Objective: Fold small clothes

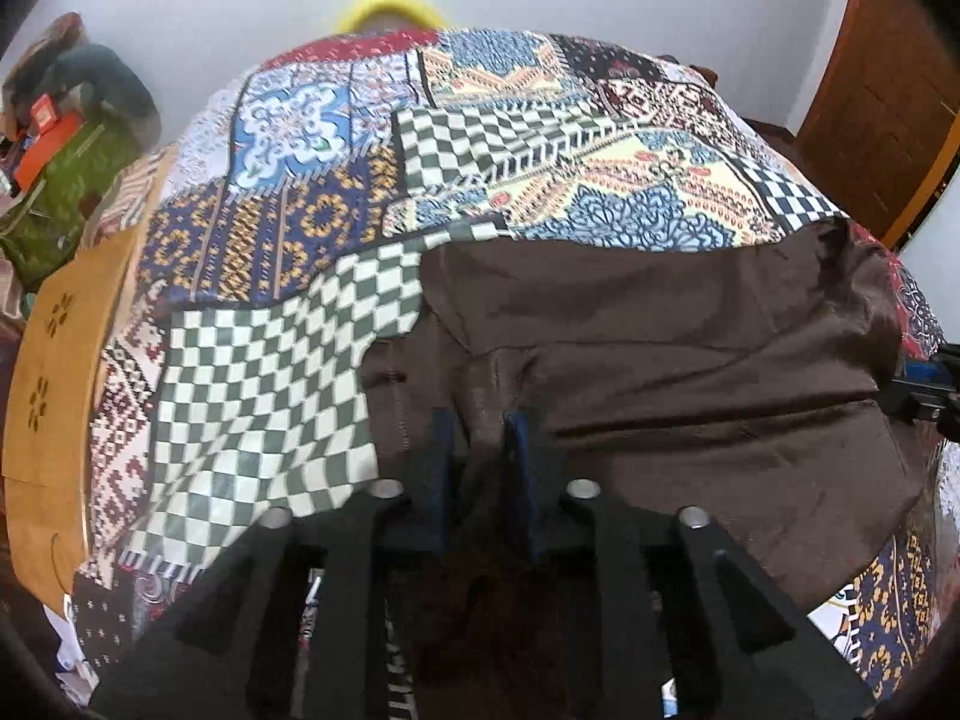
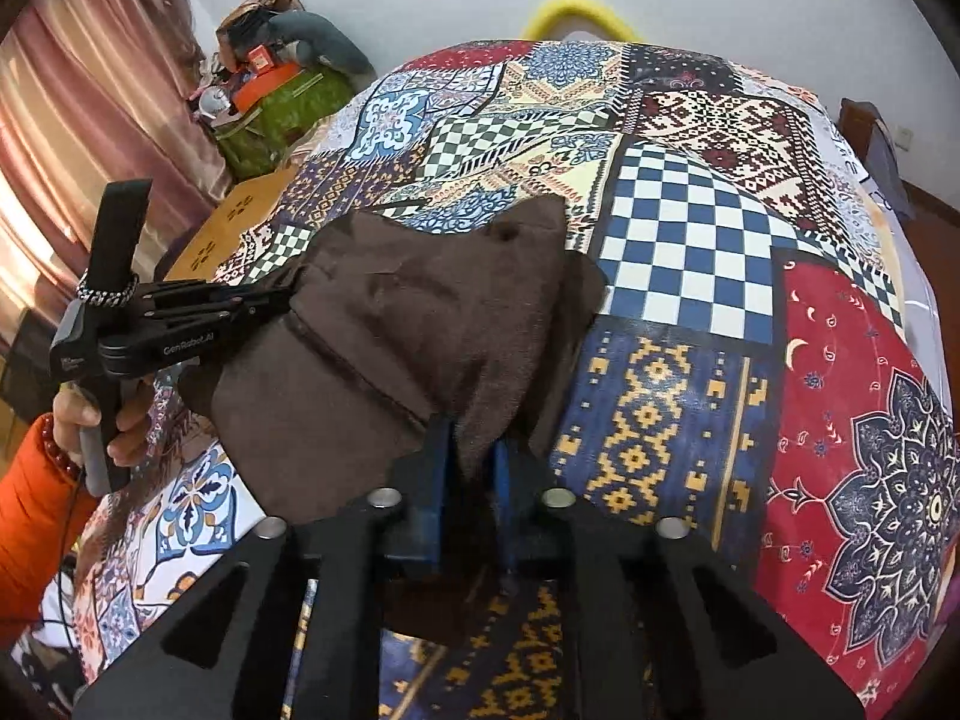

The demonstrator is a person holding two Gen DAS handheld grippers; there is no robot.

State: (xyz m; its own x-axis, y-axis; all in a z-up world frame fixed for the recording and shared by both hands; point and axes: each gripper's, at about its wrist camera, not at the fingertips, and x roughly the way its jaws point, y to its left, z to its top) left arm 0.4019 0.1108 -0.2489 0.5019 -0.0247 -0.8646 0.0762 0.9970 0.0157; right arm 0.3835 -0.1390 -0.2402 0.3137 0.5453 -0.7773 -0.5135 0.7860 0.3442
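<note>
Patchwork-print bedspread [image 2: 690, 252] covers the bed under both grippers; white wall ahead, pink curtain [image 2: 78, 120] left. Brown garment [image 1: 660, 324] lies there, bunched, pinched by left gripper [image 1: 480, 426] and right gripper [image 2: 474, 444].

White lettering reading "GenRobot.AI" is being shown on the black side of the left gripper [image 2: 264, 294] in the right wrist view. Smaller print on its grey end block is being left unread, being too small and blurred.

One brown garment [image 2: 420, 324], two grippers, one patchwork cloth [image 2: 690, 228], one orange sleeve [image 2: 30, 516]
</note>
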